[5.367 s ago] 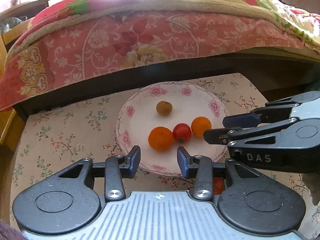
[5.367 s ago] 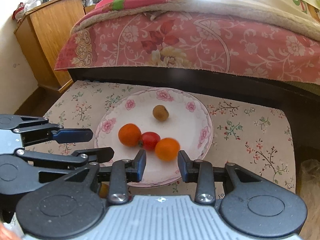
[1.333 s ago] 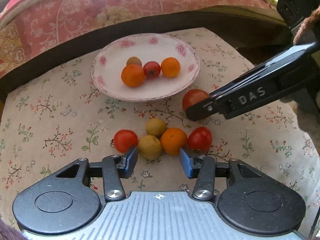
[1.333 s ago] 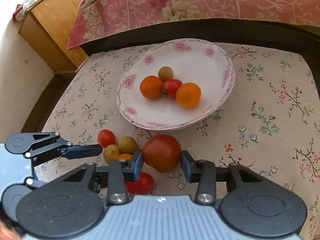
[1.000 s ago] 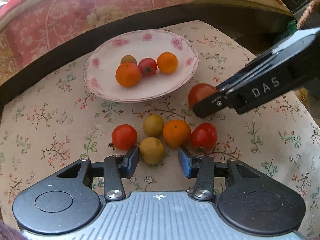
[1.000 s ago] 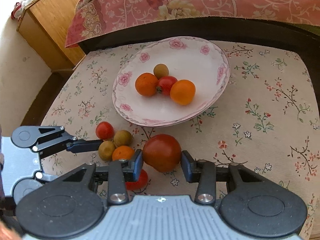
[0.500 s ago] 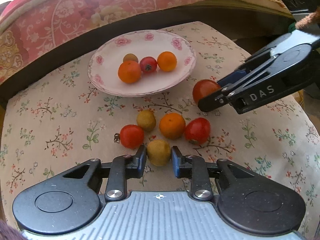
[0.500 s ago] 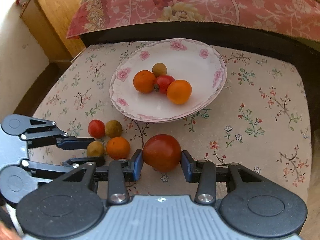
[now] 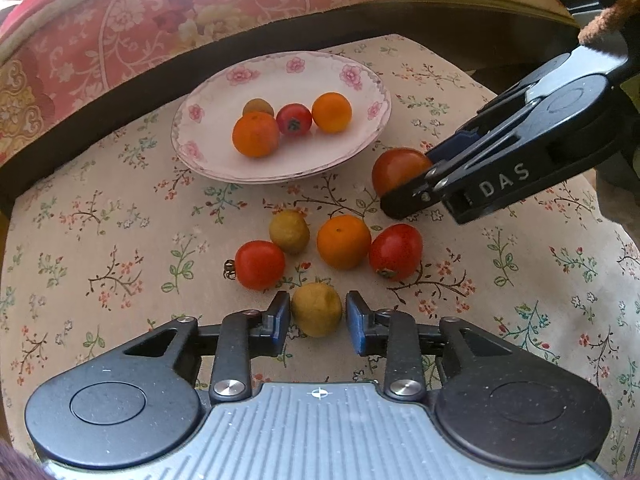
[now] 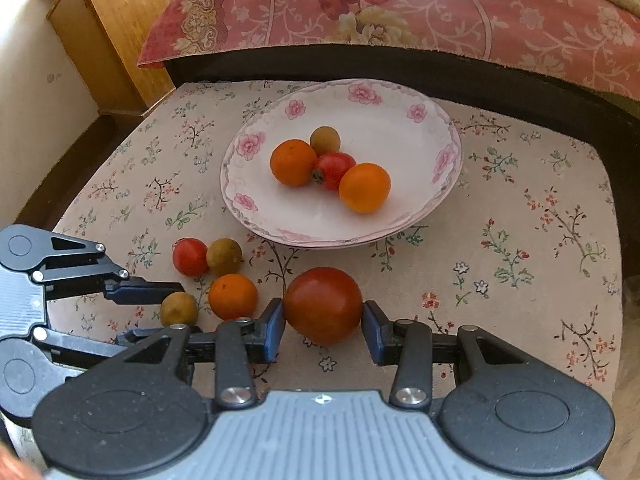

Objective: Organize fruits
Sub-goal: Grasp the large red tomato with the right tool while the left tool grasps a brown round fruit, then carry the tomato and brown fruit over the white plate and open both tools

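Note:
A flowered white plate (image 9: 360,136) (image 10: 432,196) holds two oranges, a red tomato and a small yellow-brown fruit. On the floral cloth lie a small red tomato (image 9: 259,264), a yellow-brown fruit (image 9: 289,232), an orange (image 9: 343,241) and another red tomato (image 9: 396,251). My left gripper (image 9: 317,316) is shut on a yellow-brown fruit (image 9: 317,309) (image 10: 178,308). My right gripper (image 10: 323,322) is shut on a large red tomato (image 10: 322,305) (image 9: 396,168), near the plate's front edge.
A bed with a pink flowered blanket (image 10: 400,8) overhangs the far side of the cloth-covered surface (image 10: 540,240). A wooden cabinet (image 10: 116,28) stands at the far left. The two grippers are close together over the loose fruit.
My left gripper came down from the plate to the loose fruit and closed on the yellow-brown fruit. My right gripper keeps hold of the large tomato and has drifted slightly.

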The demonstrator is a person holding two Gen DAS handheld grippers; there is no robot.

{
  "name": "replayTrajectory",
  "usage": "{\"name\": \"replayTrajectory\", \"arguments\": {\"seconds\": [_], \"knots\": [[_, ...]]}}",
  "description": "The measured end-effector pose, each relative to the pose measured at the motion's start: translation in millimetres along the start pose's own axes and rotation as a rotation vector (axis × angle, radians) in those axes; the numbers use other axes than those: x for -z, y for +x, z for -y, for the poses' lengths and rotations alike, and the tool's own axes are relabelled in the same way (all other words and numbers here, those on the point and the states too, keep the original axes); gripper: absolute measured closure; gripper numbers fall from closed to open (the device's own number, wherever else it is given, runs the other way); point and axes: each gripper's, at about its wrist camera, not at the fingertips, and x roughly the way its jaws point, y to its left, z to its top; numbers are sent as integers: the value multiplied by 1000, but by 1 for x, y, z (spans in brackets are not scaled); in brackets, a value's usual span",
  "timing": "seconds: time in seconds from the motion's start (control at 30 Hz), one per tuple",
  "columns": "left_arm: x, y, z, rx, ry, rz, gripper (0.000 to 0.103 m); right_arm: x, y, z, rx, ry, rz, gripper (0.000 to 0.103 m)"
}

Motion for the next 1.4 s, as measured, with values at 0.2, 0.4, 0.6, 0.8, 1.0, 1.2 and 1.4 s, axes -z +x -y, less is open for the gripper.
{"name": "replayTrajectory", "arguments": {"seconds": [0.2,0.4,0.6,0.8,1.0,1.2,1.4], "knots": [[1,-1,0,0,-8,8,62,0,2,-4,11,-17,8,59],[1,-2,1,-1,-33,3,69,0,1,-4,9,-16,6,59],[-4,-5,0,-6,-43,10,69,2,-2,-6,-1,-17,2,59],[-12,-12,-4,-18,-61,37,69,1,-11,-8,-7,-16,25,59],[-24,-16,-8,-33,-70,72,69,-2,-17,-8,-10,-12,41,59],[-37,-17,-9,-51,-78,100,69,-8,-21,-7,1,-9,71,59],[-52,-14,-9,-61,-89,125,69,-17,-24,-5,17,6,99,59]]}}
